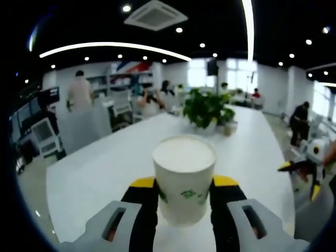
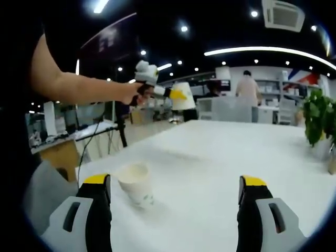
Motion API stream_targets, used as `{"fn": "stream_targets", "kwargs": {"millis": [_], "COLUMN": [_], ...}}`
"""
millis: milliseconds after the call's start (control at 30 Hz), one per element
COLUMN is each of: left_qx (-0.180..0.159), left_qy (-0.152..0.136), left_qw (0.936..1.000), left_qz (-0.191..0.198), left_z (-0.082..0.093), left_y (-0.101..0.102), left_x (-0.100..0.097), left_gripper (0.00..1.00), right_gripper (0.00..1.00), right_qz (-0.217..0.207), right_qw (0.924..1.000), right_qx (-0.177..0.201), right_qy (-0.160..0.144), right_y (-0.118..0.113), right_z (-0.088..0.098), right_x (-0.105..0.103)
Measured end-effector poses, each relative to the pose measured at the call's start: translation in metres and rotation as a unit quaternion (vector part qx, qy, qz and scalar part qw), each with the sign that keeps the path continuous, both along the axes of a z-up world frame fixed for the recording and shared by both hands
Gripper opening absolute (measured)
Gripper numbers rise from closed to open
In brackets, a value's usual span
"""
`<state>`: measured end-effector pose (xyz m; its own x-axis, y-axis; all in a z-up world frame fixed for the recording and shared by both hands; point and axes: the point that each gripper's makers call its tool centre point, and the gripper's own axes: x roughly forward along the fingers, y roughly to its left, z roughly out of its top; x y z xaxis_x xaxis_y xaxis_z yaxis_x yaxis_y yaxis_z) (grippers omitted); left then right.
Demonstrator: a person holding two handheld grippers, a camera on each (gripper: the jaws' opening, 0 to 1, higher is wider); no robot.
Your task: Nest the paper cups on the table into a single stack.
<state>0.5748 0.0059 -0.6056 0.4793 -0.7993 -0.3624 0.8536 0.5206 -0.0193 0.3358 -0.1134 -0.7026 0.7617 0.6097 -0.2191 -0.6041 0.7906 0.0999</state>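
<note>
While the left gripper clamps a white paper cup with a green print between its yellow-tipped jaws and holds it upright in the air above the white table, the step in hand looks like carrying that cup over to the second cup, which stands mouth-up on the table near the edge, just inside the right gripper's left jaw. To do it well, I would keep the held cup upright, centre its base over the standing cup's mouth, and lower it straight so the rims do not catch; too hard a squeeze could dent the thin wall. The right gripper is spread wide with nothing between its jaws, free to steady the standing cup. I count two paper cups, two grippers, one table, and one potted plant farther along it.
</note>
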Motion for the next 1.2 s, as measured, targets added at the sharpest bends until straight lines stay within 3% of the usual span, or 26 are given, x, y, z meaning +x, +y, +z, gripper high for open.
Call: {"fn": "stream_targets", "kwargs": {"millis": [333,867,1200], "left_qx": [-0.002,-0.003,-0.003], "left_qy": [-0.001,0.006,0.008], "left_qw": [1.0,0.9995,0.9989], "left_qz": [-0.009,-0.032,-0.046], "left_z": [0.007,0.003,0.001], "left_y": [0.0,0.001,-0.001], "left_x": [-0.018,-0.068,-0.089], "left_gripper": [0.38,0.39,0.39], "right_gripper": [1.0,1.0,1.0], "right_qz": [0.004,0.018,0.022], "right_qw": [1.0,0.9997,0.9995], "right_qx": [-0.002,-0.006,-0.01], "right_qy": [-0.005,-0.016,-0.021], "right_y": [0.003,0.01,0.012], "right_z": [0.005,0.015,0.02], "right_x": [-0.002,-0.01,-0.011]}}
